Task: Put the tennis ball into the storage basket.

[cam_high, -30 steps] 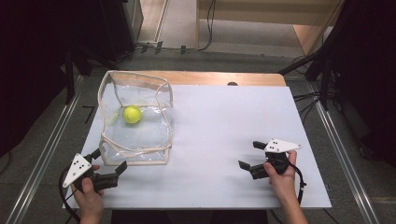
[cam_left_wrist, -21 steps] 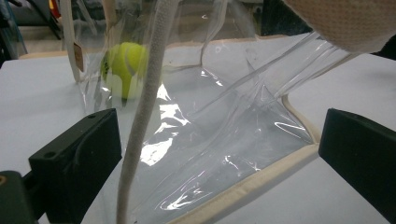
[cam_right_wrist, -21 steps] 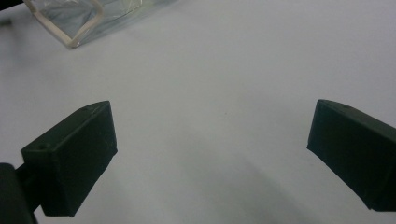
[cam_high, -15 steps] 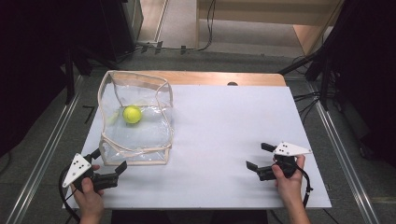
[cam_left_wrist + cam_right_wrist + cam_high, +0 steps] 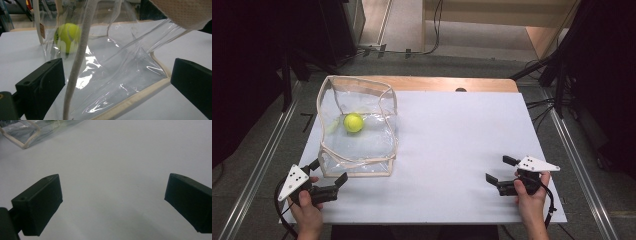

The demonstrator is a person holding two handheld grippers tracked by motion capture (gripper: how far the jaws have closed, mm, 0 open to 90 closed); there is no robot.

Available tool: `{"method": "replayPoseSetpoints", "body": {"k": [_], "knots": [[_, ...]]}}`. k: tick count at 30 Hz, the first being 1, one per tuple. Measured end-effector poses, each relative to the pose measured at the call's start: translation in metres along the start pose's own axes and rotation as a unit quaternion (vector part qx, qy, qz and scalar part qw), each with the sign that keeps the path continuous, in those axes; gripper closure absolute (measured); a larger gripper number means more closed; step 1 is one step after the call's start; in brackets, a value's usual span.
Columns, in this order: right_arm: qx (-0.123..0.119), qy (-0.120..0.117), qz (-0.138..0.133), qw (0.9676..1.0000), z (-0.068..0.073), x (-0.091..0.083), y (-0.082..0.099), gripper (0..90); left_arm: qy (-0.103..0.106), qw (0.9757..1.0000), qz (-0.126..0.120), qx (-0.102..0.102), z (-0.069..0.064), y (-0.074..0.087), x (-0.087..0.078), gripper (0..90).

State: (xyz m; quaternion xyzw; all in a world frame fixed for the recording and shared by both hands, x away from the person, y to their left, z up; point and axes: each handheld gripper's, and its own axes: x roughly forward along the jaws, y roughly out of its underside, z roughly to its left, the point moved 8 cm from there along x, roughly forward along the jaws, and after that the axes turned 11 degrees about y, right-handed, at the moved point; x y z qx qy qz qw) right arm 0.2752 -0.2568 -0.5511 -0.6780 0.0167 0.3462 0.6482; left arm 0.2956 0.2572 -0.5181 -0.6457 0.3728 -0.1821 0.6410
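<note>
A clear plastic bag [image 5: 357, 172] with beige trim stands open on the left of the white table [image 5: 462, 140]. A yellow-green tennis ball [image 5: 353, 122] lies inside it. My left gripper [image 5: 329, 171] is open at the bag's near left corner, just short of the trim. In the left gripper view the jaws stand wide apart either side of the bag [image 5: 135, 98], with the ball [image 5: 67, 37] behind the film. My right gripper [image 5: 498, 169] is open near the table's front right, nothing between its jaws. The right gripper view [image 5: 112, 187] looks across bare table towards the bag's corner [image 5: 23, 138].
A wooden strip [image 5: 447, 84] runs along the table's far edge, with a small dark spot [image 5: 460, 90] on it. Metal rails [image 5: 579, 160] flank both sides of the table. Cables lie on the floor beyond.
My right gripper has drifted a little to the right and towards the near edge, still open. The left gripper, bag and ball have not moved.
</note>
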Motion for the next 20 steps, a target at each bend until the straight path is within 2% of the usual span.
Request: {"method": "replayPoseSetpoints", "body": {"k": [8, 10, 11, 12, 16, 20], "knots": [[0.018, 0.028, -0.012, 0.9994, -0.018, -0.019, 0.007, 0.0, 0.000, 1.0000, 0.000, -0.001, 0.000, 0.000, 0.000, 0.0], [0.035, 0.042, -0.021, 0.9983, -0.029, -0.029, 0.011, 0.0, 0.000, 1.0000, 0.000, -0.002, 0.000, 0.000, 0.000, 0.0], [0.035, 0.042, -0.021, 0.9983, -0.029, -0.029, 0.011, 0.0, 0.000, 1.0000, 0.000, -0.002, 0.000, 0.000, 0.000, 0.0], [0.051, 0.046, -0.028, 0.9973, -0.034, -0.032, 0.013, 0.0, 0.000, 1.0000, 0.000, -0.002, 0.000, 0.000, -0.001, 0.0], [0.065, 0.043, -0.037, 0.9963, -0.037, -0.031, 0.014, 0.0, 0.002, 1.0000, -0.002, -0.003, 0.000, 0.000, -0.001, 0.0], [0.061, 0.047, -0.034, 0.9965, -0.035, -0.028, 0.014, 0.0, 0.002, 1.0000, -0.004, -0.006, 0.001, -0.001, -0.001, 0.0]]}}
